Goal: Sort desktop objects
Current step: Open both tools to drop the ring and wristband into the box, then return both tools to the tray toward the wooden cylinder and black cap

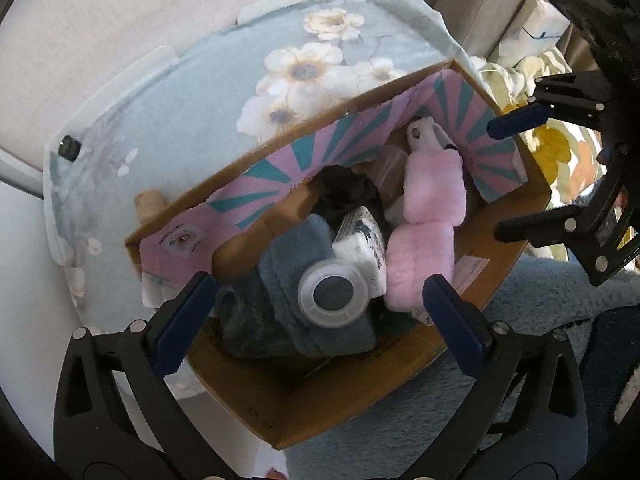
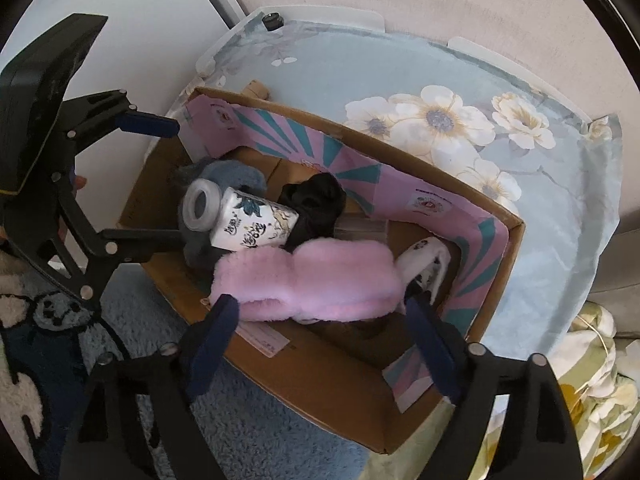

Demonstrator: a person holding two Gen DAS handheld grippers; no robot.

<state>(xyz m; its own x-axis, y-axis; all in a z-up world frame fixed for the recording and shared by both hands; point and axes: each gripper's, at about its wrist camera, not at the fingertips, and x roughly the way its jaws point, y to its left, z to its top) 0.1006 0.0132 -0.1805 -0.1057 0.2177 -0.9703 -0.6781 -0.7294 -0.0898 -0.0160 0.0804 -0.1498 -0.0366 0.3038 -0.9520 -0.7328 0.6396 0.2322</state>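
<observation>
Two hand-held grippers pointing steeply down into an open cardboard box that stands on a floral blue cloth.

Left gripper: jaws spread wide, holding nothing. Its blue-padded fingers stand on either side of a white bottle without touching it; the bottle lies in the box with its clear cap facing the camera, resting on a grey-blue plush item. In the right wrist view the same gripper shows at the left edge of the box, one finger above the bottle cap and one level with it, both clear of it.

Right gripper: jaws likewise wide apart and empty. Its fingers bracket a pink plush item lying along the near wall of the box; whether the pads brush the fur cannot be told. In the left wrist view this gripper appears at the right, above the box's far right corner.

Box contents: the bottle lies on its side between the grey-blue plush and a black cloth; the pink plush is just beside the bottle; a white item with dark markings sits in the corner beyond the pink plush. A pink-and-teal striped liner covers the far inner walls. A small tan cylinder stands outside the box against its far wall, on the cloth. The box's near side overhangs a blue shaggy rug.
</observation>
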